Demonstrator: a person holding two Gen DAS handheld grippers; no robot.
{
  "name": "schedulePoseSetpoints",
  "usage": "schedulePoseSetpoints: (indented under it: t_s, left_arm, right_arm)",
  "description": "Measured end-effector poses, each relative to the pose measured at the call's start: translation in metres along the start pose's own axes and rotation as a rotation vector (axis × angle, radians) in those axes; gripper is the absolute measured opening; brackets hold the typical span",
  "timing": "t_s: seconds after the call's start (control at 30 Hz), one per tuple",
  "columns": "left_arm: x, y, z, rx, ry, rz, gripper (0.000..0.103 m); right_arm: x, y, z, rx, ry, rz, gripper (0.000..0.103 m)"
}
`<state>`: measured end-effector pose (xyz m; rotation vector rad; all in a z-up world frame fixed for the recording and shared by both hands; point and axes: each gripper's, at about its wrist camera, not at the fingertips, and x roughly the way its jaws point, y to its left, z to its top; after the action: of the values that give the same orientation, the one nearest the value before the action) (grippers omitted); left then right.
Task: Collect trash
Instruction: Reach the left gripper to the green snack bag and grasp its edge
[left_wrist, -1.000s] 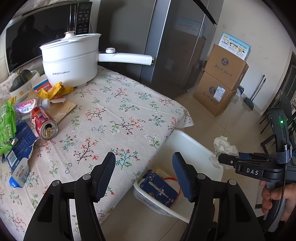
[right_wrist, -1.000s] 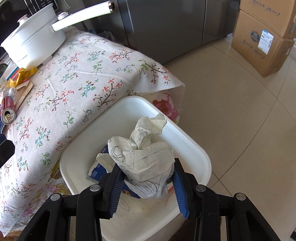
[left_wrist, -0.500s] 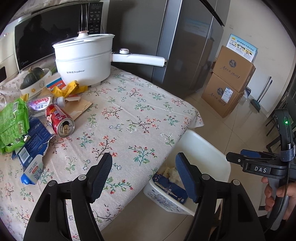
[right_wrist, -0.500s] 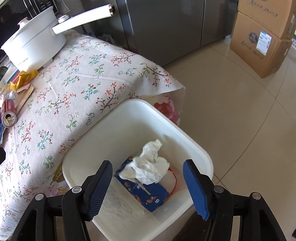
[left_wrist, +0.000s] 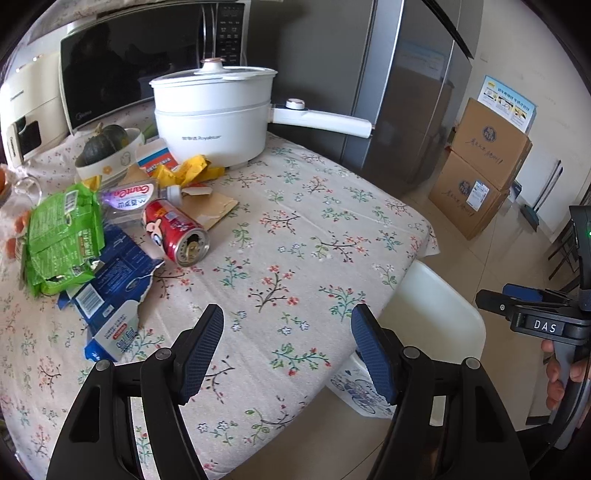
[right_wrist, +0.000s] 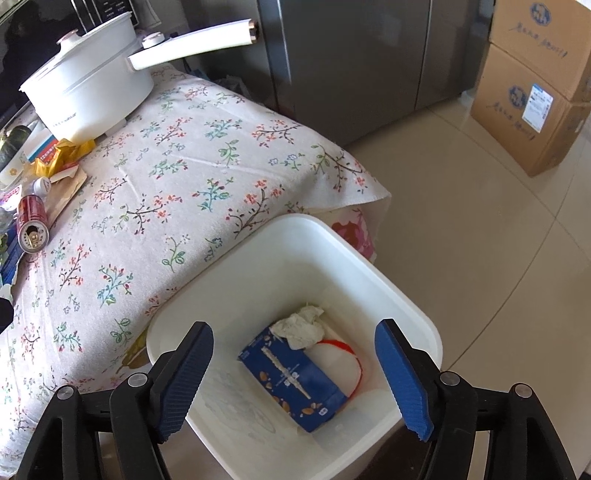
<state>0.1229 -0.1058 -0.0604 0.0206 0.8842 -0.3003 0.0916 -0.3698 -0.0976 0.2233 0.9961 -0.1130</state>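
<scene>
With your right gripper (right_wrist: 293, 373) opening empty above the white bin (right_wrist: 424, 325) at lower centre, where the crumpled paper (right_wrist: 301, 326) lies, steer your open, empty left gripper (left_wrist: 286, 350) toward the red can (left_wrist: 175, 230) at centre left, squaring its pads across the can's sides.

Matt floral cloth (left_wrist: 295, 236) covers the surface; smooth white plastic bin (right_wrist: 369, 273) holds crumpled paper (right_wrist: 301, 326); glossy red metal can (left_wrist: 175, 230).

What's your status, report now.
Right tongs opening, empty, over white bin. Crumpled paper in bin atop blue carton. Left tongs open over table; red can ahead, path clear.
</scene>
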Motion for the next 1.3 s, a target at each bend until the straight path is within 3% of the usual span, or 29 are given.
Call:
schedulePoseSetpoints:
  t_s: [0.27, 0.43, 0.73, 1.0, 1.3]
  left_arm:
    - [-0.018, 0.061, 0.000, -0.076, -0.016, 0.097, 0.079]
    - [-0.023, 0.106, -0.001, -0.072, -0.017, 0.205, 0.079]
    - [0.002, 0.198, 0.014, -0.178, 0.030, 0.348, 0.079]
    - [0.062, 0.221, 0.041, -0.212, 0.024, 0.361, 0.079]
    - [0.122, 0.228, 0.046, -0.157, 0.073, 0.475, 0.079]
  right_arm:
    - [0.000, 0.046, 0.006, -0.078, -0.014, 0.037, 0.080]
    - [0.003, 0.074, 0.008, -0.131, -0.014, 0.044, 0.081]
    - [0.013, 0.123, 0.026, -0.186, 0.005, 0.089, 0.081]
    - [0.033, 0.178, 0.056, -0.238, -0.019, 0.132, 0.083]
    - [0.069, 0.218, 0.074, -0.264, 0.022, 0.178, 0.082]
